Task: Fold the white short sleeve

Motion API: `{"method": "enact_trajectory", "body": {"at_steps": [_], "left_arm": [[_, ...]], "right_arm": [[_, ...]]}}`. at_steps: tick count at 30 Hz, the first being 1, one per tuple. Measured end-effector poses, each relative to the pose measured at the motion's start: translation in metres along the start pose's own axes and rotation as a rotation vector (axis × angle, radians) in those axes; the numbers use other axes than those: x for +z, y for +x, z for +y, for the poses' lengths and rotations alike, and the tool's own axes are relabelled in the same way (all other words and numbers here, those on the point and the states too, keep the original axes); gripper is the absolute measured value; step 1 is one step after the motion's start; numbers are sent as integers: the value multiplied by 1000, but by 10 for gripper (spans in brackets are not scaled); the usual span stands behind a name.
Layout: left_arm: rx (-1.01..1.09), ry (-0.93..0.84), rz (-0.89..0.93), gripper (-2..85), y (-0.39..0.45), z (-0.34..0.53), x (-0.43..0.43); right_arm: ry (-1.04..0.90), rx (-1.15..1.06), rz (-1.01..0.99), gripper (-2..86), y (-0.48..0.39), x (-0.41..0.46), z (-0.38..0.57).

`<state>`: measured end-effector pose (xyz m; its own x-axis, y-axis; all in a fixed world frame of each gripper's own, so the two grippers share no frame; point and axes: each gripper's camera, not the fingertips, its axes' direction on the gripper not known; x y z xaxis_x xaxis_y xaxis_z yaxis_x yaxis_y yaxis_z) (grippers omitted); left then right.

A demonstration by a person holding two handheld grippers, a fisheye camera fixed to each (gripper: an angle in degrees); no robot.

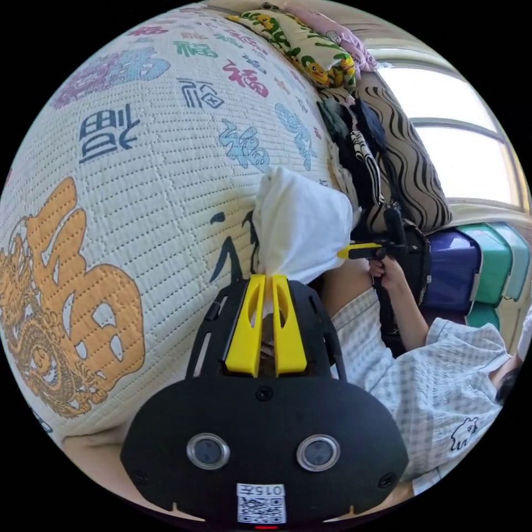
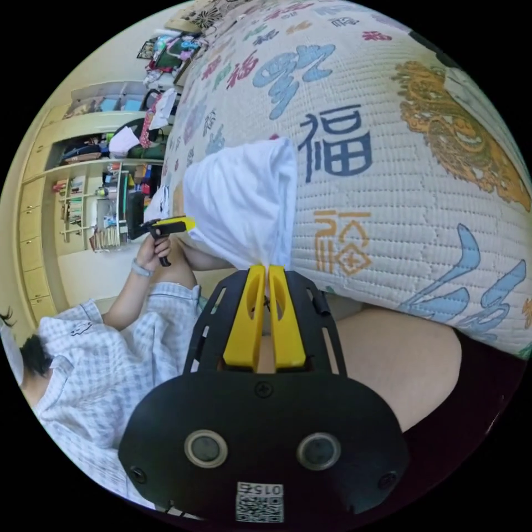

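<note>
The white short sleeve (image 1: pixel 302 227) hangs in the air between both grippers, above a quilted bed cover. In the left gripper view my left gripper (image 1: pixel 270 279) is shut on one corner of it, and the right gripper (image 1: pixel 357 252) grips its far edge, held by a hand. In the right gripper view my right gripper (image 2: pixel 264 270) is shut on a corner of the white short sleeve (image 2: pixel 244 199), and the left gripper (image 2: pixel 174 226) holds the opposite edge. The cloth is bunched and folded over between the two.
The cream bed cover (image 1: pixel 138 183) with coloured characters spreads under the garment. Pillows (image 1: pixel 310 44) and dark clothes (image 1: pixel 354 144) lie by the window. Coloured storage boxes (image 1: pixel 476 266) stand at the side. Shelves (image 2: pixel 94 199) line the wall. A person in a checked top (image 2: pixel 105 354) sits close.
</note>
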<state>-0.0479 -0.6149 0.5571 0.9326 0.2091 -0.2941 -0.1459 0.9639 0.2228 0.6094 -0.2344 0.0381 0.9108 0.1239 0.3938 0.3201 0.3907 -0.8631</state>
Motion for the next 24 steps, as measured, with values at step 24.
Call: {"method": "enact_trajectory", "body": {"at_steps": [24], "left_arm": [[120, 66, 11, 22, 117, -32, -67]], "right_arm": [[133, -164, -199, 35, 20, 16, -39]]}}
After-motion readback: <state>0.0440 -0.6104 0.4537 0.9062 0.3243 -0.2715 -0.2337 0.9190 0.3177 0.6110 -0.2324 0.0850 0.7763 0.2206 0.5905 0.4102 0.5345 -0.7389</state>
